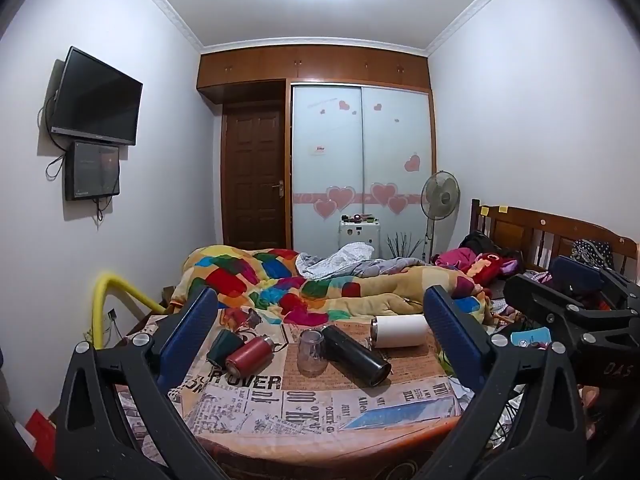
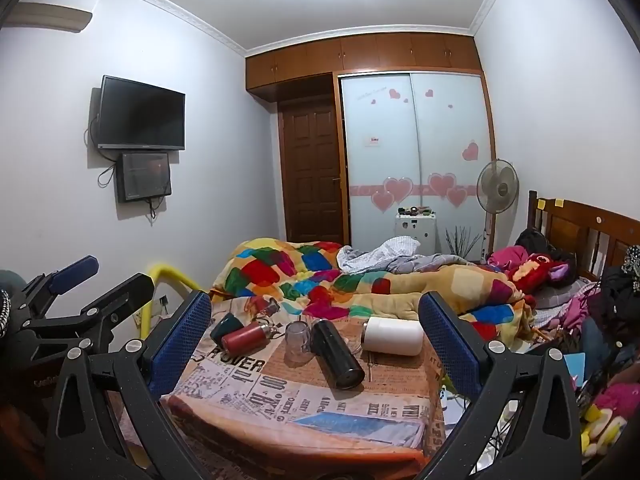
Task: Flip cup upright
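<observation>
Several cups lie on a small table covered in a newspaper-print cloth (image 1: 304,404). A dark green cup (image 1: 222,346) and a red flask (image 1: 250,356) lie on their sides at the left. A clear glass cup (image 1: 311,351) stands mouth down in the middle. A black tumbler (image 1: 356,354) and a white tumbler (image 1: 398,331) lie on their sides. They also show in the right wrist view: green cup (image 2: 226,327), red flask (image 2: 245,338), clear cup (image 2: 298,341), black tumbler (image 2: 337,353), white tumbler (image 2: 394,335). My left gripper (image 1: 320,326) and right gripper (image 2: 316,326) are open and empty, held back from the table.
A bed with a colourful quilt (image 1: 320,284) lies right behind the table. A yellow rail (image 1: 116,292) stands at the left. Clothes and toys (image 2: 600,320) pile up at the right. Each gripper shows in the other's view: the right one (image 1: 576,296), the left one (image 2: 76,284).
</observation>
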Demonstrator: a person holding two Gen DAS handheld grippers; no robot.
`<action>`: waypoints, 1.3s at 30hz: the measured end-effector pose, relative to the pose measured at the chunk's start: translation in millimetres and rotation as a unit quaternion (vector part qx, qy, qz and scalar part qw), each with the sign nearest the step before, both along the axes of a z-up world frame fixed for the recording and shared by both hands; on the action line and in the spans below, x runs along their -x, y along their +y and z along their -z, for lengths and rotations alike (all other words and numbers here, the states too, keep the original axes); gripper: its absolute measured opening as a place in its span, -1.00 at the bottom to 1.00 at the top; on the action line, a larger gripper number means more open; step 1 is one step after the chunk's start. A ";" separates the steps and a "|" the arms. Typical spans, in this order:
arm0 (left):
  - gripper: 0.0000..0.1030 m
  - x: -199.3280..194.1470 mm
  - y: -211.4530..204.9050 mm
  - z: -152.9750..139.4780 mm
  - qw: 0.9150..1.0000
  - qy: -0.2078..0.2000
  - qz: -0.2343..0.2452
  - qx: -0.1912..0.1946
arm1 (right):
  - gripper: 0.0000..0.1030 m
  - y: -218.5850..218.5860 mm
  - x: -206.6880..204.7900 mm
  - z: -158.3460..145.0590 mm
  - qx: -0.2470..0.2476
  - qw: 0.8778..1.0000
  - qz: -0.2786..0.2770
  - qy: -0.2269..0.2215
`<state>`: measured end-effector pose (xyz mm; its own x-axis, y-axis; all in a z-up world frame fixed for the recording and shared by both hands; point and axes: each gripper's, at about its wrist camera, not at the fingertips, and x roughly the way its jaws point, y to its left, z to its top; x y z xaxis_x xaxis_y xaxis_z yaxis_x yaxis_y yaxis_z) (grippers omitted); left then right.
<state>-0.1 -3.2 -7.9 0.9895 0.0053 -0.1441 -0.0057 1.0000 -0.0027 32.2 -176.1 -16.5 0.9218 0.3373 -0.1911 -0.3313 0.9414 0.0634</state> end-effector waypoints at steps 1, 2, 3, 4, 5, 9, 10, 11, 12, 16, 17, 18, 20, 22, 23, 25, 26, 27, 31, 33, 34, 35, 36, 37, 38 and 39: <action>1.00 0.2 0.5 0.5 1.000 0.001 -0.001 0.001 | 1.00 1.0 0.5 0.1 0.000 1.000 0.000 0.000; 1.00 0.4 1.5 1.2 1.000 0.001 -0.003 0.002 | 1.00 -0.5 -0.2 -0.2 -0.001 1.000 0.000 0.000; 1.00 0.8 1.9 1.7 1.000 0.002 -0.004 0.003 | 1.00 -0.8 -0.4 -0.5 -0.001 1.000 0.000 0.001; 1.00 1.2 2.4 2.2 1.000 0.002 -0.004 0.004 | 1.00 0.0 -0.3 -0.4 0.000 1.000 0.000 0.000; 1.00 0.1 3.5 2.3 1.000 0.004 -0.006 0.005 | 1.00 -1.1 -0.5 -1.1 -0.001 1.000 0.000 0.001; 1.00 0.7 7.1 3.1 1.000 0.005 -0.009 0.008 | 1.00 -1.5 -0.1 -1.1 -0.001 1.000 -0.001 0.001; 1.00 0.2 7.2 2.4 1.000 0.006 -0.010 0.009 | 1.00 -1.3 0.0 -1.1 -0.001 1.000 -0.001 0.001; 1.00 0.7 8.2 2.6 1.000 0.006 -0.012 0.010 | 1.00 -1.8 -0.3 -0.9 -0.001 1.000 -0.001 0.001; 1.00 0.8 9.4 2.5 1.000 0.005 -0.014 0.011 | 1.00 -1.8 -0.3 -0.8 -0.001 1.000 -0.001 0.001; 1.00 -0.6 11.6 2.8 1.000 0.007 -0.019 0.015 | 1.00 -1.8 -0.5 -1.1 0.000 1.000 -0.001 0.002; 1.00 -1.2 12.9 2.9 1.000 0.008 -0.020 0.016 | 1.00 -2.0 -0.5 -1.2 0.000 1.000 -0.001 0.002; 1.00 -2.6 12.4 2.0 1.000 0.008 -0.021 0.016 | 1.00 -1.9 -0.4 -1.1 0.000 1.000 -0.001 0.002; 1.00 -3.4 11.9 1.8 1.000 0.008 -0.024 0.017 | 1.00 -1.7 -0.5 -0.9 0.000 1.000 -0.001 0.002; 1.00 -3.3 13.5 2.3 0.999 0.007 -0.027 0.017 | 1.00 -1.3 -0.4 -1.1 0.001 1.000 -0.001 0.002; 1.00 -3.9 13.8 2.2 0.999 0.007 -0.027 0.017 | 1.00 -1.9 -0.7 -1.1 0.000 1.000 -0.001 0.002; 1.00 -4.0 14.0 3.0 0.999 0.007 -0.027 0.018 | 1.00 -1.5 -0.7 -1.2 0.001 1.000 -0.002 0.002; 1.00 -3.5 13.7 3.4 0.999 0.007 -0.027 0.017 | 1.00 0.0 1.7 0.2 0.001 1.000 -0.002 0.002; 1.00 -3.5 13.7 3.6 0.999 0.007 -0.028 0.017 | 1.00 -0.4 1.6 0.2 0.001 1.000 -0.002 0.002; 1.00 -3.1 13.7 4.5 0.999 0.007 -0.027 0.017 | 1.00 1.7 0.3 2.0 0.002 1.000 -0.002 0.002; 1.00 -2.9 13.9 5.5 0.999 0.007 -0.027 0.017 | 1.00 0.8 -0.1 0.9 0.002 1.000 -0.002 0.003; 1.00 -2.9 13.9 5.5 0.999 0.007 -0.027 0.016 | 1.00 0.4 -0.3 0.4 0.002 1.000 -0.003 0.003; 1.00 -3.2 14.6 4.9 0.999 0.007 -0.027 0.017 | 1.00 1.2 0.4 1.1 0.002 1.000 -0.002 0.003; 1.00 -3.2 15.2 5.4 0.999 0.007 -0.027 0.016 | 1.00 3.4 0.1 6.2 0.002 1.000 -0.002 0.004; 1.00 -3.0 15.7 5.8 0.999 0.006 -0.027 0.016 | 1.00 6.0 -1.7 14.3 0.003 1.000 -0.003 0.004; 1.00 -3.2 15.9 5.6 0.999 0.006 -0.027 0.017 | 1.00 5.9 -1.7 14.2 0.003 1.000 -0.003 0.005; 1.00 -3.6 15.9 5.3 0.999 0.007 -0.026 0.017 | 1.00 6.0 -1.8 13.9 0.003 1.000 -0.003 0.005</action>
